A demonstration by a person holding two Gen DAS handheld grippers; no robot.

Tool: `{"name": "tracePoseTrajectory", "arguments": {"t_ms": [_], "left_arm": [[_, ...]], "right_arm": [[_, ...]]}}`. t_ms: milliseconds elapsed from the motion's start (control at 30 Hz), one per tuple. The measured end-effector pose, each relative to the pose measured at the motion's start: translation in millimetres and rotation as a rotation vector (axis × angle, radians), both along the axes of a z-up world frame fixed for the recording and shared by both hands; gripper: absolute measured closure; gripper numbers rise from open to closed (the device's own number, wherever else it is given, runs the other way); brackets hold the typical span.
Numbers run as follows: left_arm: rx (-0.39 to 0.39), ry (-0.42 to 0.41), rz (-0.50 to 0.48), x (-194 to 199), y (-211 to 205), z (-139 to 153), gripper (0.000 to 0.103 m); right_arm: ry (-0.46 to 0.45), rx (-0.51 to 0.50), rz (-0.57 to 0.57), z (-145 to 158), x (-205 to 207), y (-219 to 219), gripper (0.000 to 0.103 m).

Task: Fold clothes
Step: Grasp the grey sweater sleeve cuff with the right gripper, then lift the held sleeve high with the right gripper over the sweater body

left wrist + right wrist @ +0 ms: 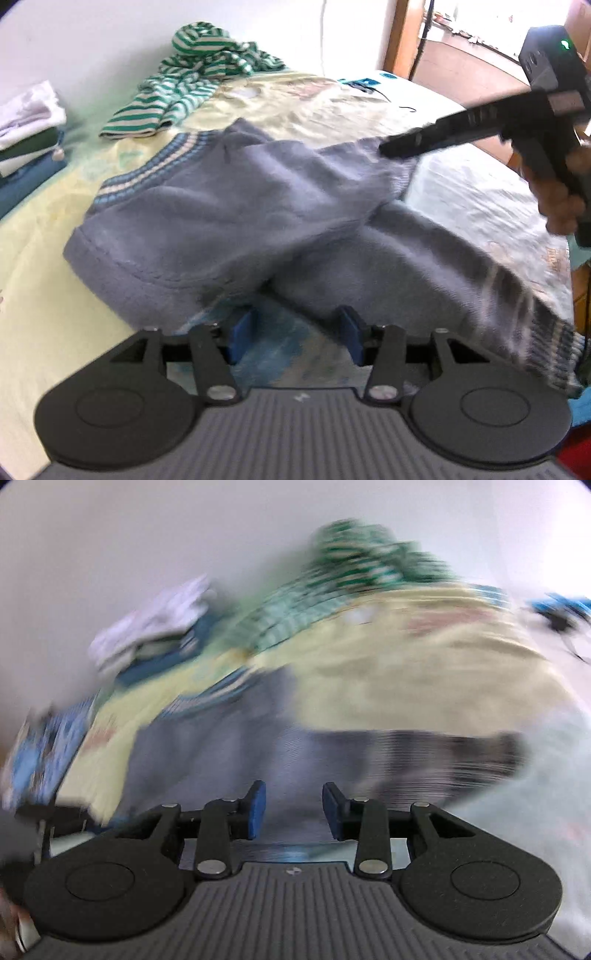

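Observation:
A grey-blue knit sweater (236, 206) with striped cuffs and hem lies partly folded on the bed; one sleeve (461, 280) trails toward the lower right. My left gripper (295, 332) is open and empty, its blue pads just short of the sweater's near edge. My right gripper (391, 149) shows in the left wrist view, its tip at the sweater's far right edge. In the blurred right wrist view the right gripper (293, 808) stands open over the sweater (236, 746), with nothing between its pads.
A green-and-white striped garment (192, 81) lies crumpled at the back of the bed, against the wall. A stack of folded clothes (29, 125) sits at the far left. The yellow patterned bedsheet (295, 107) covers the bed. A doorway (461, 48) is at the back right.

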State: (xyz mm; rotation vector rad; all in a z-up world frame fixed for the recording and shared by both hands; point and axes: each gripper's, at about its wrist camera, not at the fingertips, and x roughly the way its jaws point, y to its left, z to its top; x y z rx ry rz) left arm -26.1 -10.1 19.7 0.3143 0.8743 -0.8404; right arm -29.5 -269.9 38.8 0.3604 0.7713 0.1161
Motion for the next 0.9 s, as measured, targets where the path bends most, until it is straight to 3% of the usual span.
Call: {"name": "tracePoseTrajectory", "arguments": {"t_ms": [100,267,367,500,533,567,600,833,900], "left_arm": [[0.008,-0.029,0.003,-4.8,-5.8,9.2,0.052],[0.053,-0.071,0.077,-5.4,0.1,27.6,0.049],[0.076,-0.094,0.129,-6.5,7.2,39.2,0.044],[0.087,-0.110,0.207,-7.6,11.9,49.7,0.041],[0.094,-0.120,0.215,-8.0,10.1,50.5,0.040],[0.104,-0.133,0.222,-7.9,7.3,50.6,0.039],[0.112,-0.143,0.227,-7.6,4.7,50.5,0.038],[0.099,-0.122,0.250,9.3,-14.9,45.2,0.038],[0.103,-0.108,0.255,15.6,-21.9,39.9,0.038]], "right_arm": [[0.028,-0.002,-0.149,3.3,-6.2,-40.6,0.063],[0.116,0.025,-0.237,-12.1,2.9,-67.7,0.062],[0.151,0.047,-0.293,-22.6,8.2,-77.8,0.055],[0.090,0.055,-0.282,-27.2,13.9,-81.7,0.056],[0.087,0.038,-0.257,-27.6,16.3,-82.9,0.062],[0.084,0.021,-0.235,-24.8,21.2,-82.4,0.083],[0.081,0.004,-0.213,-22.0,26.2,-81.8,0.090],[0.009,0.022,-0.193,5.4,74.7,-87.8,0.089],[0.038,-0.011,-0.152,-3.4,92.1,-83.8,0.073]]}}
